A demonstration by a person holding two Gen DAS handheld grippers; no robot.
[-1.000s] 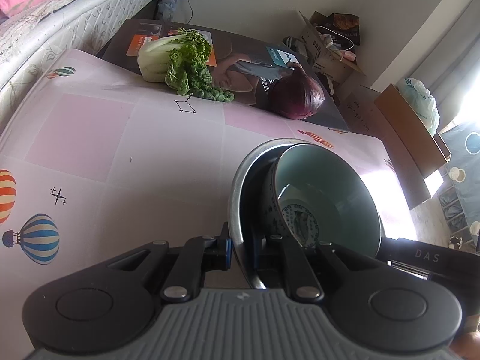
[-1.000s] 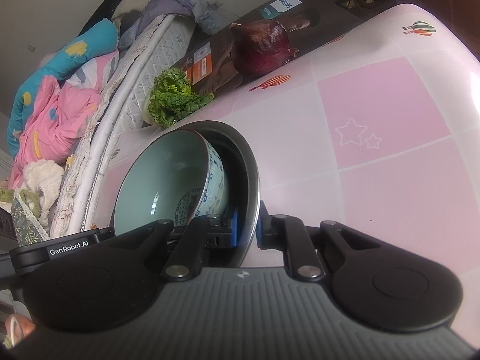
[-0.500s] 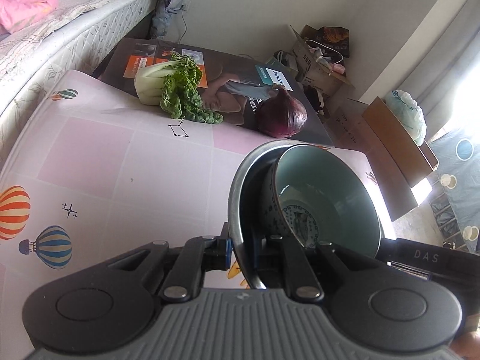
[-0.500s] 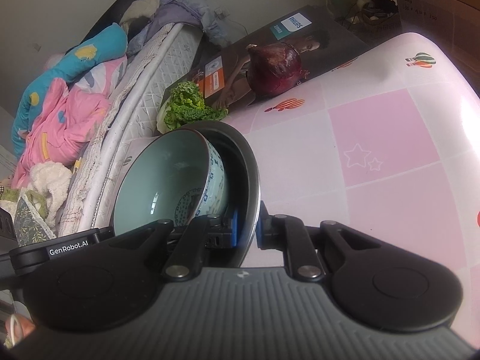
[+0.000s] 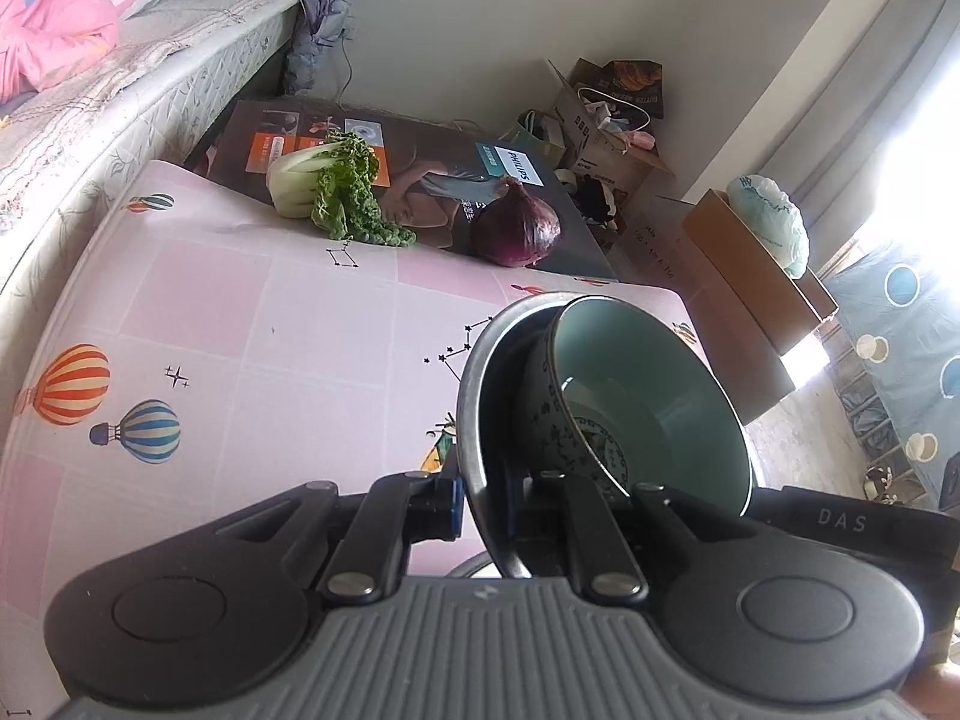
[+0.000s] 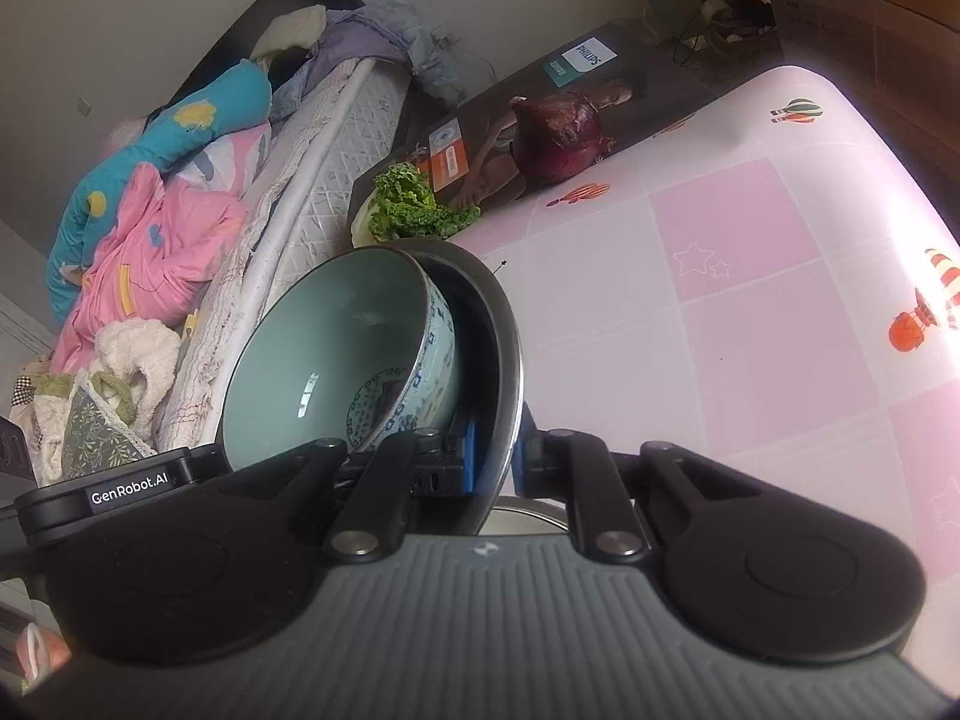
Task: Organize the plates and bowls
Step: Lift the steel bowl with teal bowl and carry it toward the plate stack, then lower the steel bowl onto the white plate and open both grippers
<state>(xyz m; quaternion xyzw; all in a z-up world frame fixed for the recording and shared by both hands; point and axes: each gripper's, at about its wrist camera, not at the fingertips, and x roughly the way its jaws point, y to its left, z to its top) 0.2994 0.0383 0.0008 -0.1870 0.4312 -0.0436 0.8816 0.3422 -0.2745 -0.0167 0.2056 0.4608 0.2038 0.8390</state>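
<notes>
Left gripper (image 5: pixel 483 507) is clamped on the rim of the metal bowl (image 5: pixel 474 420), low centre of its frame; right gripper (image 6: pixel 495 459) is clamped on the same bowl's rim (image 6: pixel 507 360) from the opposite side, low centre of its own view. So it's a two-handed carry: bowl held off the pink tablecloth (image 5: pixel 240 324), tilted on edge. Contents: one celadon ceramic bowl (image 5: pixel 648 384) with blue pattern nested inside, leaning against the metal wall, nothing in it. Step, as I read it: stack is made and in transit to wherever it gets stored; destination not in view. Next move needs both hands moving in sync and the tilt kept, or levelled, so the ceramic bowl doesn't slide out over the low edge. A second metal rim (image 6: pixel 528 507) peeks out below the right gripper; can't tell what it is. Bok choy (image 5: pixel 324 186) and red cabbage (image 5: pixel 519 228), upper centre, sit on a flat box, well apart from the bowls.
</notes>
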